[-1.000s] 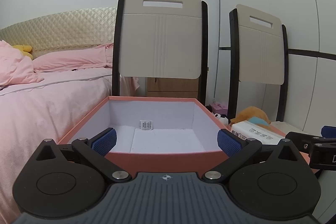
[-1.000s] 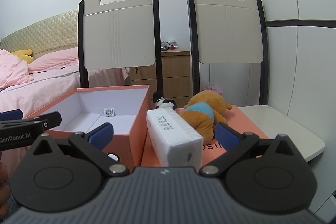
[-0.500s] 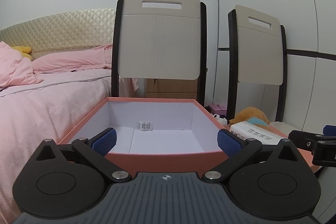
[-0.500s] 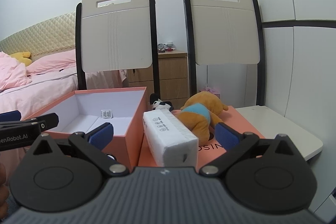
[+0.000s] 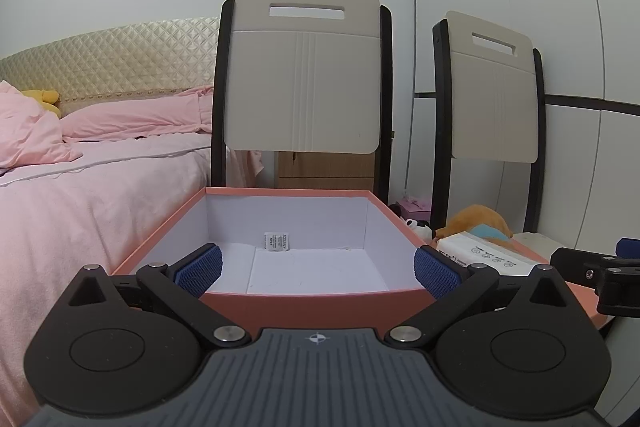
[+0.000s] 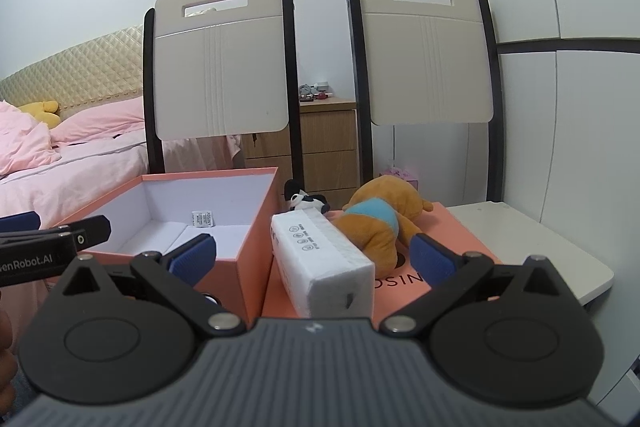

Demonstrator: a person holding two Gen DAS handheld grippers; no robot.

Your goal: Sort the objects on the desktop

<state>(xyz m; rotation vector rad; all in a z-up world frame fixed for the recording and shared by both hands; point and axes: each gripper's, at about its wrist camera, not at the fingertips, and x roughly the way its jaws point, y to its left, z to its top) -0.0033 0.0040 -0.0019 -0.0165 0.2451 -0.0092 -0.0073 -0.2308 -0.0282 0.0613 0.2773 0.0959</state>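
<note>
An open orange box point(image 5: 304, 301) with a white inside stands in front of my left gripper point(image 5: 316, 269), which is open and empty at its near wall. A small white sachet point(image 5: 276, 241) lies at the box's back. In the right wrist view the box point(image 6: 256, 251) is at left. A white tissue pack point(image 6: 320, 259), an orange plush toy point(image 6: 380, 223) and a small panda toy point(image 6: 306, 201) lie on the orange lid point(image 6: 456, 227). My right gripper point(image 6: 312, 259) is open and empty, just before the tissue pack.
Two chairs point(image 6: 222, 67) point(image 6: 424, 51) stand behind the table. A pink bed point(image 5: 80, 187) is at left, a wooden drawer unit point(image 6: 328, 143) behind. The white table edge point(image 6: 560, 259) runs at right.
My right gripper has edged forward and left toward the tissue pack. My left gripper has barely moved.
</note>
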